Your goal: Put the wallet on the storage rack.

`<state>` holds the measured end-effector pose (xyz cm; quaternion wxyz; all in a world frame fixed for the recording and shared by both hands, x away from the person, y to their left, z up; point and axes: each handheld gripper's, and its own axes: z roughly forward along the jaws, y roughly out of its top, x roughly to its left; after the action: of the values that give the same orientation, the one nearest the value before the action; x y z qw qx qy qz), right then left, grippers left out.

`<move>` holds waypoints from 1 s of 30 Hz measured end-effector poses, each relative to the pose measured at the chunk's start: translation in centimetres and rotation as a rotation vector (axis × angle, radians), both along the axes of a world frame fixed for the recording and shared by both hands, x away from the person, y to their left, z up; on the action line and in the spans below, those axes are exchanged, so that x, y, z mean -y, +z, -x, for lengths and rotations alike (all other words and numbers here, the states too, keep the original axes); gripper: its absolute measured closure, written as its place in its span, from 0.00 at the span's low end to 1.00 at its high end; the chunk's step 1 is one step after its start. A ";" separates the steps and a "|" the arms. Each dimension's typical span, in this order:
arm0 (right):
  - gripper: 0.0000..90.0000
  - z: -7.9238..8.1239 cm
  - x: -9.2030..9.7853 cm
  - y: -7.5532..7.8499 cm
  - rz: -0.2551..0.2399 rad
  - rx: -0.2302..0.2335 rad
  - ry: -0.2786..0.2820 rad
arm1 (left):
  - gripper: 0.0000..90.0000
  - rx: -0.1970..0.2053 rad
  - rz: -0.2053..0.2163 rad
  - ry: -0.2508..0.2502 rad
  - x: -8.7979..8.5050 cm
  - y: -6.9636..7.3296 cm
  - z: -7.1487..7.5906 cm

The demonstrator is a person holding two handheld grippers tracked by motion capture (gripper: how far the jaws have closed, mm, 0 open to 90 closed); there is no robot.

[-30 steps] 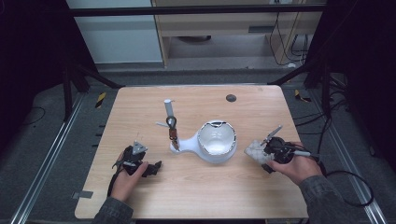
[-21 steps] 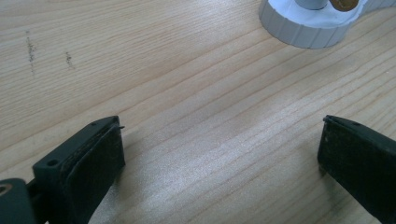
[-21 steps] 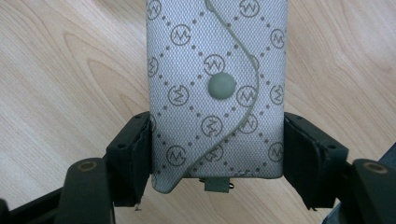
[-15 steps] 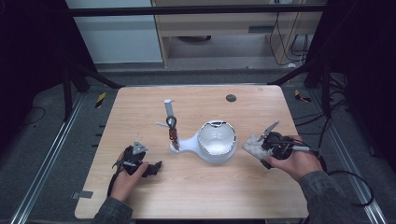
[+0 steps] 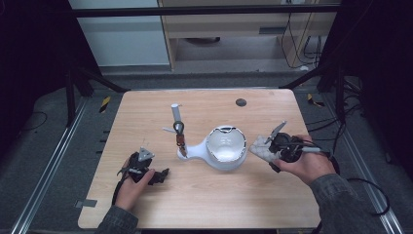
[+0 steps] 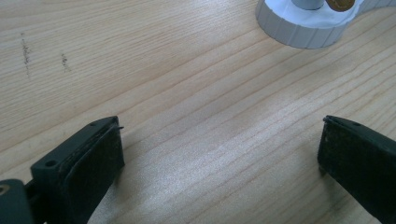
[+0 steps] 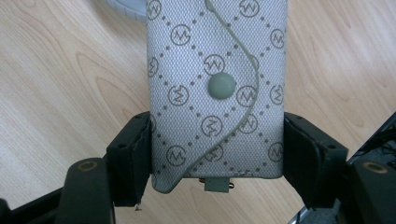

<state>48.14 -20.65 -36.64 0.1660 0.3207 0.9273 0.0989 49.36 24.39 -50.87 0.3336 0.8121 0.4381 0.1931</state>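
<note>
Grey monogram pouch (image 7: 216, 88) clamped across its width in my right claw (image 5: 271, 147), long axis pointing left toward the white bowl stand (image 5: 225, 147) just beside it. Left claw (image 6: 219, 163) wide open, empty, well apart.

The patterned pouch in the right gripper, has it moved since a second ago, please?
Yes: the pouch has lifted slightly, edging nearer the white bowl, clamped in the right gripper.

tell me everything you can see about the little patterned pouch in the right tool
The pouch is a small, flat case of pale grey woven-looking fabric, printed with a diamond grid of dots and round logo marks. A curved flap crosses its front, fastened by a round grey snap. A small tab sticks out from its bottom edge. The right tool clamps it by both side edges, near that end. In the high view it sits just right of the white bowl-shaped piece.
</note>
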 end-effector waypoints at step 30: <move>0.35 -0.4 -4.3 1.9 0.056 0.022 0.111 | 0.00 0.002 0.002 0.001 0.0 0.0 0.0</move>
<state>48.57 -16.38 -34.77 0.1794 0.2629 0.9442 0.0853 49.37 24.38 -50.89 0.3348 0.8113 0.4384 0.1936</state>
